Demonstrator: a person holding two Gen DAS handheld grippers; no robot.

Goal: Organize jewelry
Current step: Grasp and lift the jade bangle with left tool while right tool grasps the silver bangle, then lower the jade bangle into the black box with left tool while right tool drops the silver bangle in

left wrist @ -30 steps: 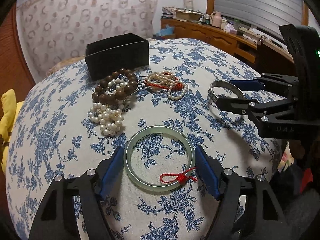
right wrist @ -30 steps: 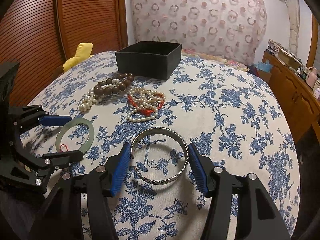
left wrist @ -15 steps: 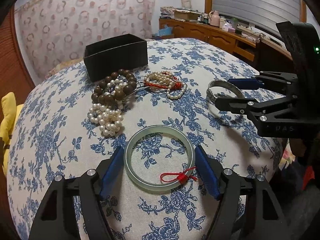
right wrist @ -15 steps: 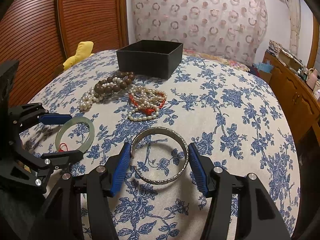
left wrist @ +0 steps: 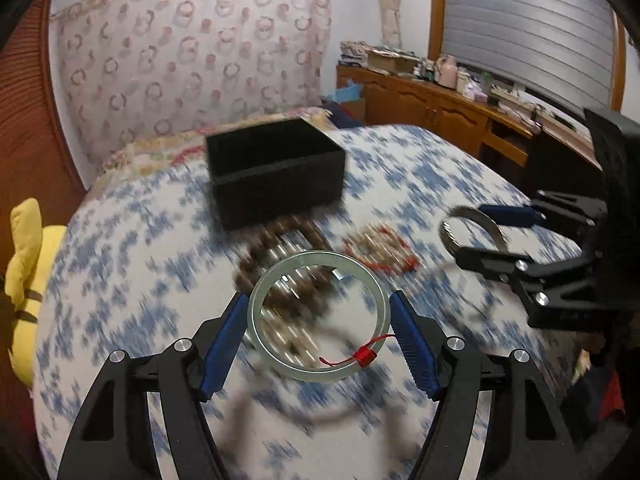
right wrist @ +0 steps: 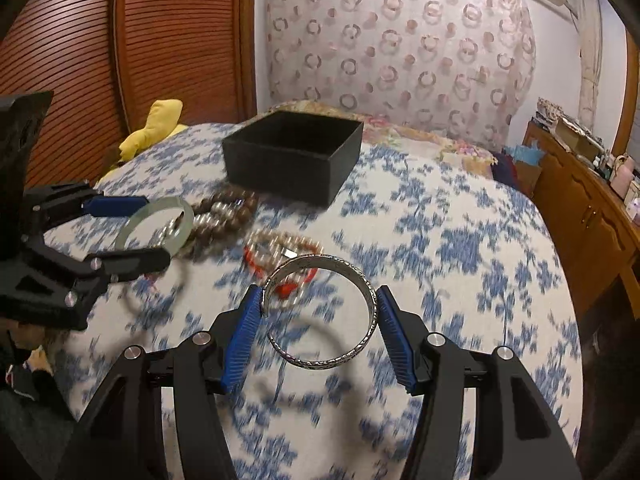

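My left gripper (left wrist: 318, 318) is shut on a pale green jade bangle (left wrist: 260, 328) with a red thread knot and holds it in the air above the bed. My right gripper (right wrist: 318, 312) is shut on a silver engraved bangle (right wrist: 370, 304), also lifted; its shadow falls on the cloth below. An open black box (left wrist: 276, 172) stands further back, also in the right wrist view (right wrist: 294, 156). Brown wooden beads and pearls (right wrist: 224, 220) and a pearl-and-red-cord bundle (right wrist: 280, 254) lie blurred between the grippers and the box.
A blue floral cloth (right wrist: 460, 240) covers the bed. A yellow plush toy (left wrist: 24, 276) lies at the left edge. A wooden cabinet with clutter (left wrist: 460, 108) stands on the right. A patterned curtain (right wrist: 400, 40) hangs behind.
Both grippers have lifted their bangles off the cloth and moved forward toward the black box. The view is motion-blurred now.
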